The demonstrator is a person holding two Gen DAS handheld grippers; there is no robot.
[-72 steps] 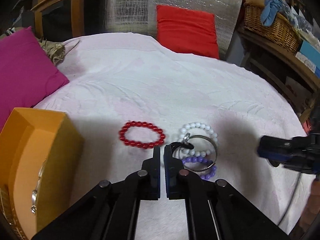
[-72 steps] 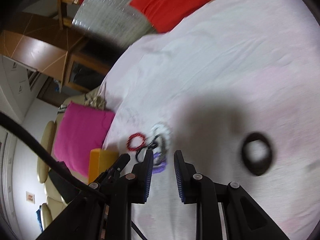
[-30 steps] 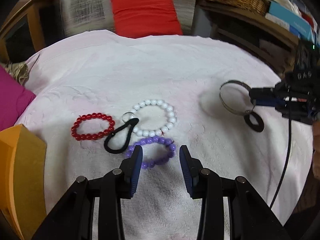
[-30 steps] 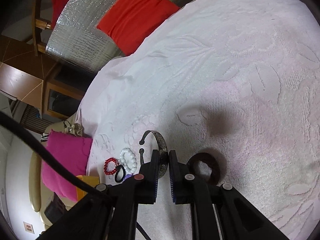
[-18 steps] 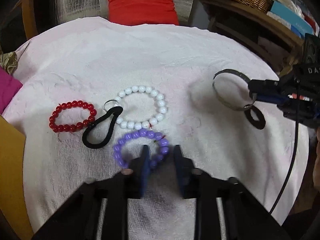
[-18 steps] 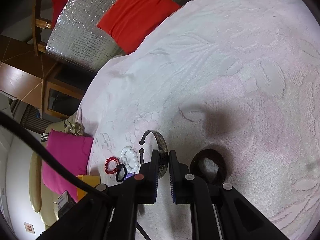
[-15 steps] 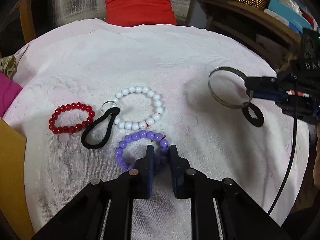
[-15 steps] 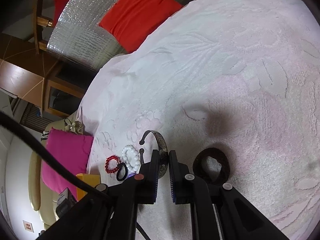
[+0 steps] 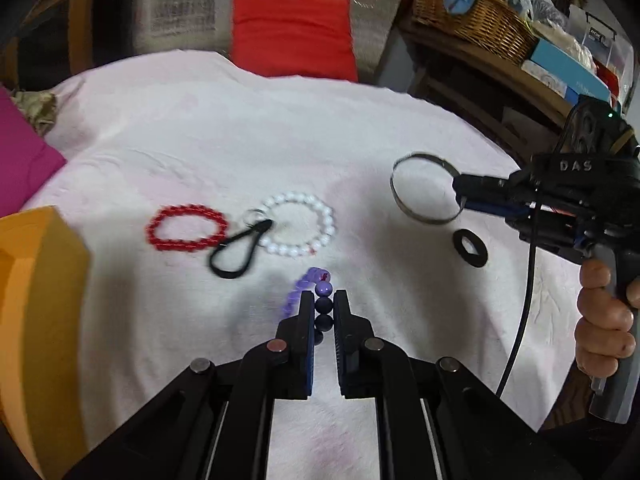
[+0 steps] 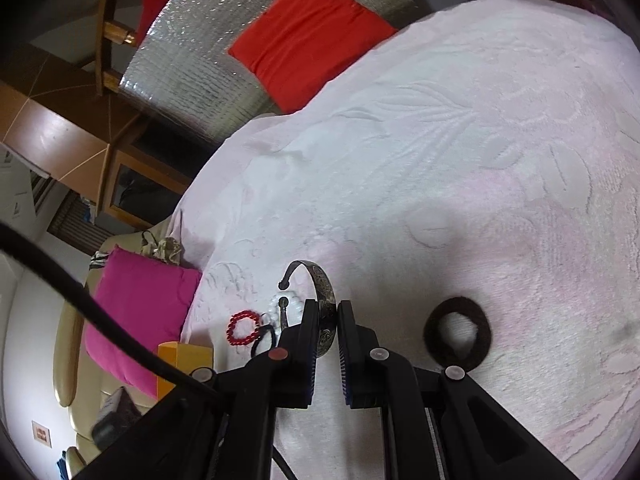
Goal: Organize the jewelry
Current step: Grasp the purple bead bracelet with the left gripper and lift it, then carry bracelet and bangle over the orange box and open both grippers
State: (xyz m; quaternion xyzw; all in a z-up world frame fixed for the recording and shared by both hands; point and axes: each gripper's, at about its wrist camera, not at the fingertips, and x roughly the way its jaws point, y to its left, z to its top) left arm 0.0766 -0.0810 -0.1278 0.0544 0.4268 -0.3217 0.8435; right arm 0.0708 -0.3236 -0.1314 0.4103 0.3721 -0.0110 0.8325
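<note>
The purple bead bracelet (image 9: 298,294) hangs off the white cloth (image 9: 240,140), a few beads pinched between the pads of my left gripper (image 9: 323,300), whose jaws are closing tight on them. My right gripper (image 10: 328,307) is shut on the silver bangle (image 10: 323,282) and holds it in the air; in the left wrist view that right gripper (image 9: 460,190) sits at right with the bangle (image 9: 420,218). A red bead bracelet (image 9: 188,209), a white bead bracelet (image 9: 328,220) and a black clip loop (image 9: 230,276) lie on the cloth beyond my left gripper. A black hair tie (image 9: 478,260) lies under the bangle.
An orange box (image 9: 40,300) stands at the left edge of the cloth. A magenta cushion (image 9: 20,160) and a red cushion (image 9: 292,36) border the bed. A wicker basket (image 9: 480,28) sits on a wooden shelf at right. A hand (image 9: 600,320) grips the right handle.
My left gripper dropped onto the purple bracelet, shut on its beads and lifted it off the cloth. The right gripper kept the bangle and drifted slightly.
</note>
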